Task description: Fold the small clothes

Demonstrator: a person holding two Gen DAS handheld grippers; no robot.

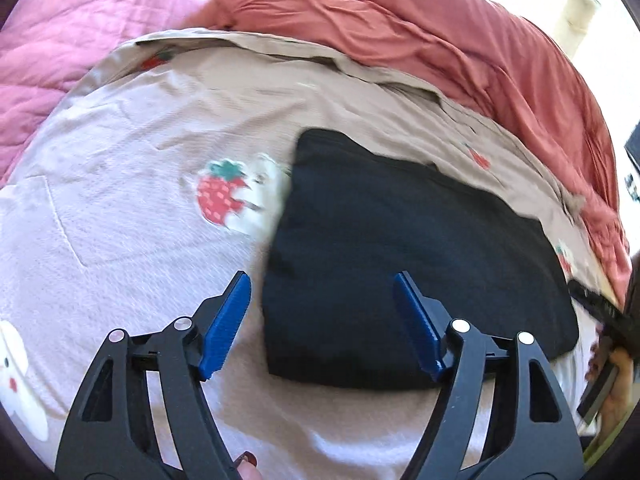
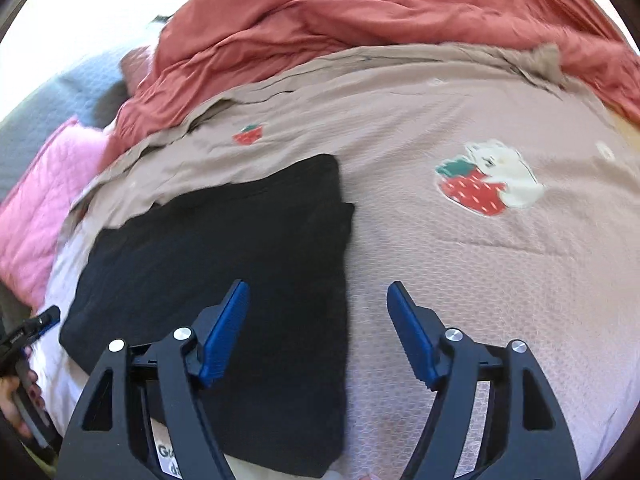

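A folded black garment (image 1: 400, 264) lies flat on the beige strawberry-print bedspread (image 1: 132, 208). My left gripper (image 1: 322, 284) hovers over the garment's left edge, jaws wide apart with nothing between the blue pads (image 1: 226, 324). In the right wrist view the same black garment (image 2: 240, 248) lies left of centre, and my right gripper (image 2: 318, 292) stands open over its right edge, one finger above the black cloth, the other above the bedspread (image 2: 480, 280). Neither gripper holds any cloth. The right gripper's tip (image 1: 592, 304) shows at the far right of the left wrist view.
A rumpled rust-red blanket (image 1: 440, 40) is heaped along the far side of the bed. A pink quilted cover (image 1: 72, 40) lies at the far left. A hand on the left gripper's handle (image 2: 20, 392) shows at the lower left edge of the right wrist view.
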